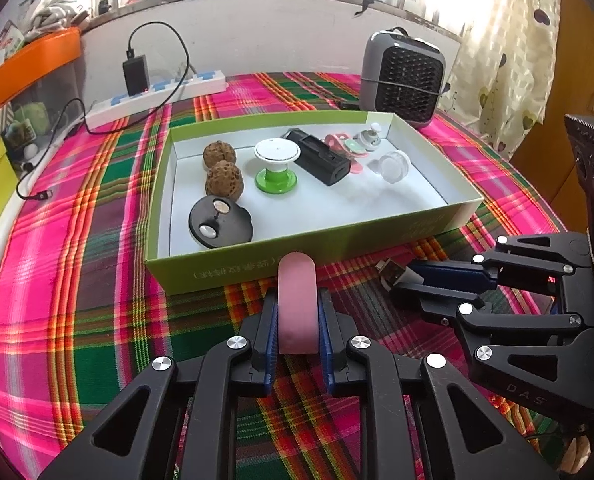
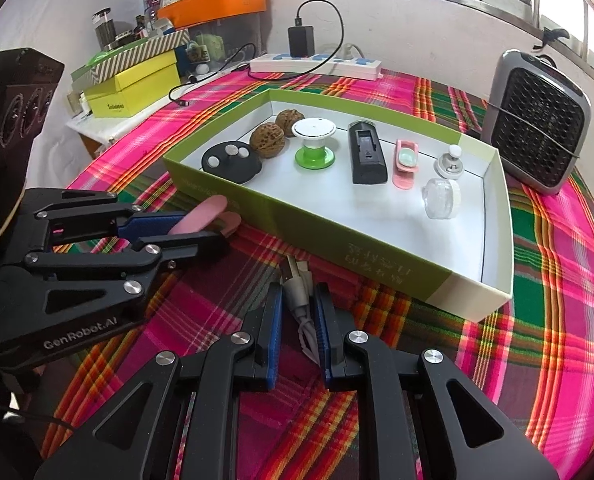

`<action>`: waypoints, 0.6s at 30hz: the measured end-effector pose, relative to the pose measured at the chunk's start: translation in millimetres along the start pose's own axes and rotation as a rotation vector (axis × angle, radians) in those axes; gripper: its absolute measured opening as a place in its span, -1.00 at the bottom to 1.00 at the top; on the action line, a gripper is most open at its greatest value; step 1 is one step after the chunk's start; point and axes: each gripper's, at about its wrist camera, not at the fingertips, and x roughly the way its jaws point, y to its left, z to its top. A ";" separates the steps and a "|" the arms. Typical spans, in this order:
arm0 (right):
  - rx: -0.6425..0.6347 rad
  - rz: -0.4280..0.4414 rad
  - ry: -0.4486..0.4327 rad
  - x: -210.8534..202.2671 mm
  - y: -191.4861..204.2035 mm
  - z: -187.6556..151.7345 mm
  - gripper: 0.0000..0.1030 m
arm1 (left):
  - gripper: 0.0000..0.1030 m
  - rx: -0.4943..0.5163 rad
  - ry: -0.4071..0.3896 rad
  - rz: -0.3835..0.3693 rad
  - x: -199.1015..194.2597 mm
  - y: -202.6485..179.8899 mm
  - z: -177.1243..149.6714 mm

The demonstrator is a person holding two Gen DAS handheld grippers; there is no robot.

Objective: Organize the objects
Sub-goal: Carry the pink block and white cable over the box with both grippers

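Pink case: gripped between the left gripper's pads, held just short of the green box's near wall.
USB cable: its plug pinched in the right gripper, beside the box on the plaid cloth.
Box contents: walnuts, black disc, green spool.
Risk: the case may clip the wall if carried in low; the cable's loose tail could snag.
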 end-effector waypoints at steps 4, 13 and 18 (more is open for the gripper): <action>0.021 0.015 -0.005 -4.6 -2.5 -2.0 -0.69 | -0.70 -0.005 -0.004 -0.008 -3.6 0.2 1.3; 0.046 0.025 -0.034 -20.3 -8.8 -0.3 -0.76 | -0.70 0.011 -0.033 -0.011 -13.7 -5.3 7.1; 0.060 0.036 -0.045 -26.0 -12.5 -0.7 -0.76 | -0.70 0.010 -0.039 -0.009 -16.7 -6.5 9.0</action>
